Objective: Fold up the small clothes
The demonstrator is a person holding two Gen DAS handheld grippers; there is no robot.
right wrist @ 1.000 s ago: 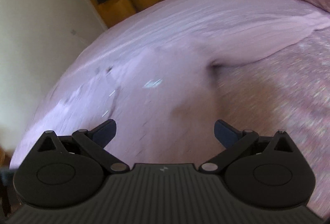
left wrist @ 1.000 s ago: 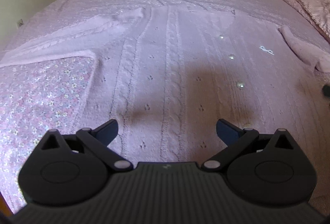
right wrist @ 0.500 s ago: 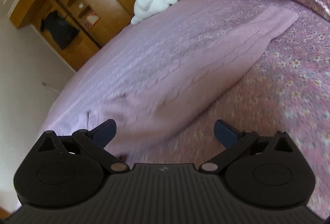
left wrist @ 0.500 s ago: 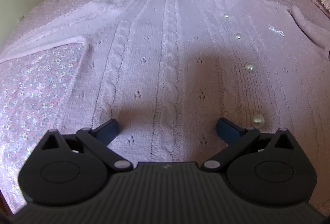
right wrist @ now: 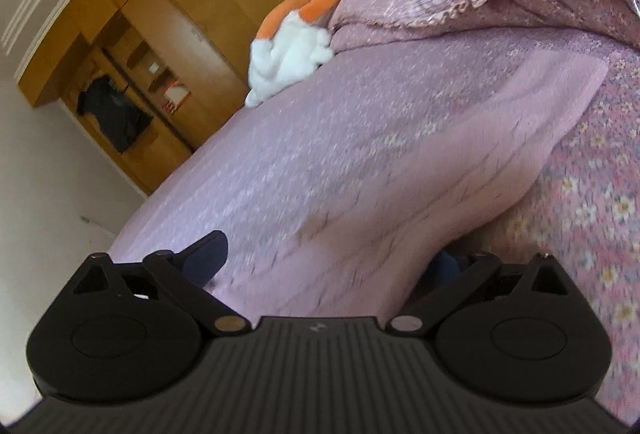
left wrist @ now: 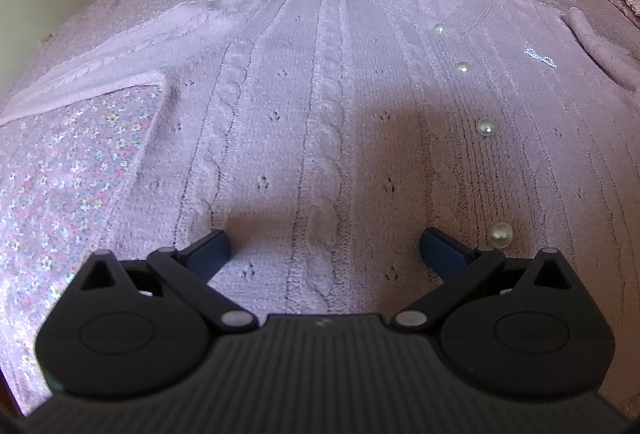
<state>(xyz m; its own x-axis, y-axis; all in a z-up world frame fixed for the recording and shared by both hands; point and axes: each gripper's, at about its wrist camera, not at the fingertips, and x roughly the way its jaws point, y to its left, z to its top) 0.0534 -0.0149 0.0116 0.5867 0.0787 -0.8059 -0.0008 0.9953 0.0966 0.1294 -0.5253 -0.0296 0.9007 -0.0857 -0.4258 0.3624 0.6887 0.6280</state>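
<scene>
cardigan [left wrist: 328,122]: pink cable-knit, spread flat on my bed [left wrist: 60,194], 4 pearl buttons [left wrist: 485,125] in view
left gripper [left wrist: 324,246]: my jaws wide apart, low over the cardigan front, nothing between
right gripper [right wrist: 326,258]: jaws apart, just been narrowing; the sleeve [right wrist: 460,178] lies between them, not clamped
plush toy [right wrist: 288,58]: far end, near the pillows

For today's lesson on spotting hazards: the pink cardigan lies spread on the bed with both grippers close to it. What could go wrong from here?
1. The left gripper is open over the cardigan body near the pearl buttons; a finger might snag one.
2. The right gripper, whose jaws have just been closing, straddles the sleeve; it may pinch the floral bedspread too.
</scene>
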